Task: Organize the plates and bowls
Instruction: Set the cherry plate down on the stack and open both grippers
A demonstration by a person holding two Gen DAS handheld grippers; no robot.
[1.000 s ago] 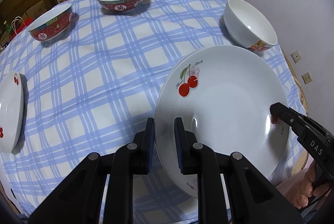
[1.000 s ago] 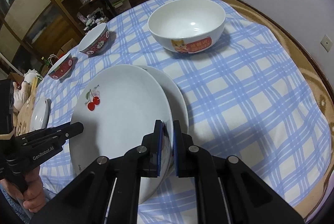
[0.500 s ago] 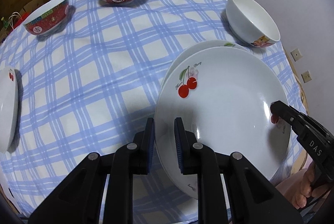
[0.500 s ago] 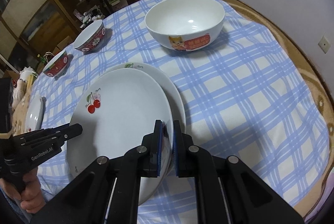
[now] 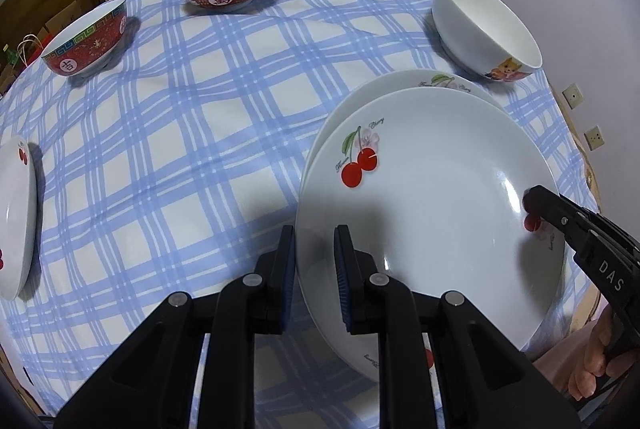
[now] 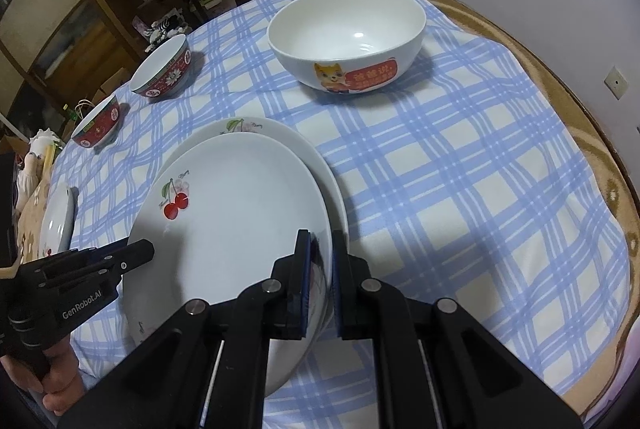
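Blue-checked cloth covers the round bench (image 5: pixel 192 133). From left I see a small plate (image 5: pixel 16 225), two red bowls (image 5: pixel 86 43), then the cherry plate (image 5: pixel 432 197), tilted face up over a second plate (image 6: pixel 280 133). My left gripper (image 5: pixel 314 269) pinches its left rim, my right gripper (image 6: pixel 320 269) its right rim. A white bowl (image 6: pixel 348 37) sits beyond.

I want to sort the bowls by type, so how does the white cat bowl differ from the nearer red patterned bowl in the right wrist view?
The white cat bowl is plain white outside with a cartoon cat and a red label; the red patterned bowl is red with floral motifs and a green rim band. The white cat bowl looks wider. It sits near the table's far right; the red patterned bowl sits farther left. Both stand upright, empty and white inside on the checked tablecloth.
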